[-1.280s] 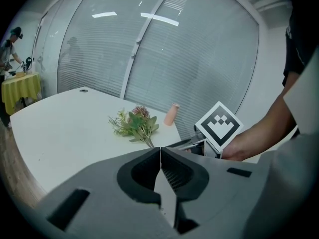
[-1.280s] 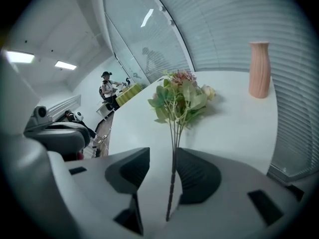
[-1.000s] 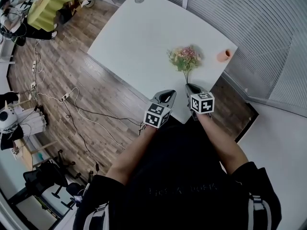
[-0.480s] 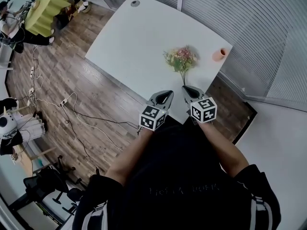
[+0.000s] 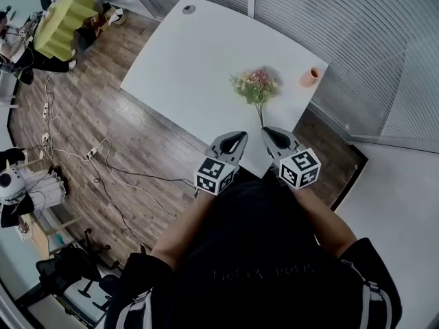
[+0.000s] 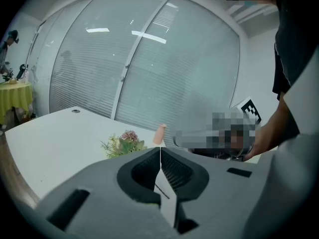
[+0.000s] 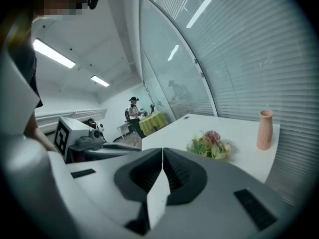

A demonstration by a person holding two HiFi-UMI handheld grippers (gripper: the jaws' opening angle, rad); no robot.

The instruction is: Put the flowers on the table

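Flowers [image 5: 255, 86] flat on table [image 5: 192, 53], near vase [image 5: 310, 77] | my left claw [image 5: 234, 140] and right claw [image 5: 273, 136] both pinched together, empty, over near table edge | bare tabletop wide to the left

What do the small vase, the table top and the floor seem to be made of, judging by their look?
Vase: probably ceramic or plastic; matte pale pink, with no shine on it.
Table top: likely laminate or painted board; smooth, plain white, no grain visible.
Floor: wood or wood-look planks; brown grain runs in strips, with low sheen.
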